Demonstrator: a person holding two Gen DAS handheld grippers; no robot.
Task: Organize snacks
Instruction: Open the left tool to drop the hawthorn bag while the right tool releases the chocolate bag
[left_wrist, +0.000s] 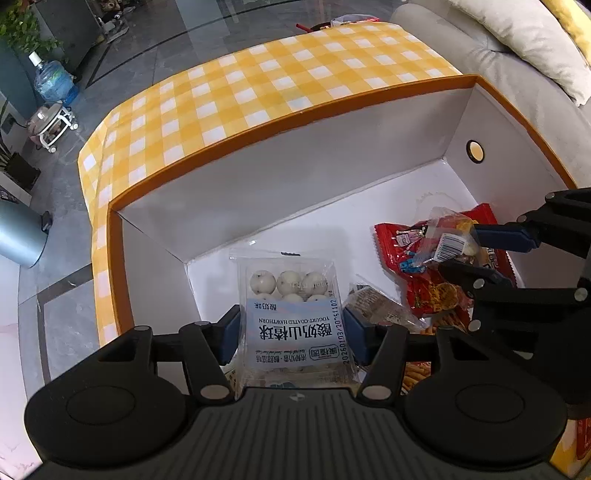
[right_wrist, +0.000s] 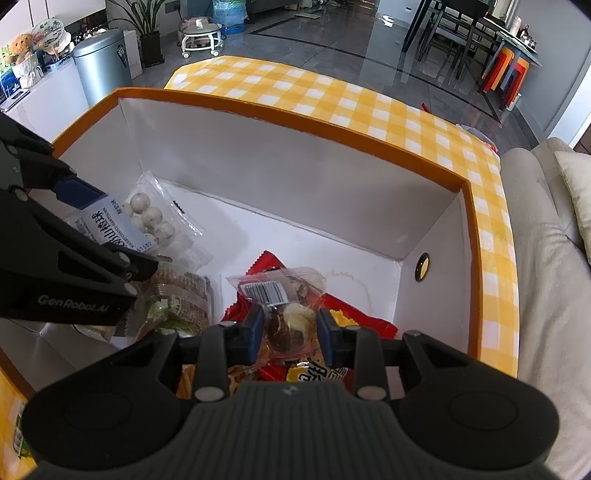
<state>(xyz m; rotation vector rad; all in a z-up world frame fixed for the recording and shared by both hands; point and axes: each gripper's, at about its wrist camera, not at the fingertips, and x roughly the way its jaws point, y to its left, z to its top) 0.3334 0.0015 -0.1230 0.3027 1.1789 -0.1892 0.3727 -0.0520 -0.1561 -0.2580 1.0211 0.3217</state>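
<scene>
Left wrist view: the left gripper (left_wrist: 293, 328) is clamped on a clear pack of white yogurt-coated hawthorn balls (left_wrist: 291, 317), blue pads pressing its two side edges, and holds it over the floor of a white box with an orange rim (left_wrist: 280, 122). At 3 o'clock from the pack the right gripper (left_wrist: 460, 249) pinches a small clear sweet packet with a barcode (left_wrist: 448, 240) above a red snack bag (left_wrist: 424, 291); a clear pack of brown biscuits (left_wrist: 380, 306) lies between the two. The box stands on a yellow checked tablecloth (left_wrist: 258, 81), with a pale sofa (left_wrist: 498, 48) at 1 o'clock. Right wrist view: the right gripper (right_wrist: 290, 328) is closed on the sweet packet (right_wrist: 284, 310), pads against both sides, over the red snack bag (right_wrist: 351, 321) near the 6 o'clock wall of the box (right_wrist: 295, 122). At 9 o'clock the left gripper (right_wrist: 110, 229) carries the hawthorn balls (right_wrist: 147, 218) above the biscuits (right_wrist: 184, 295). Step in hand, as judged: both snacks are being set down inside the box. The next move likely calls for opening each pair of jaws once its packet rests on the box floor or the pile, then lifting clear without dragging the wrappers along.
</scene>
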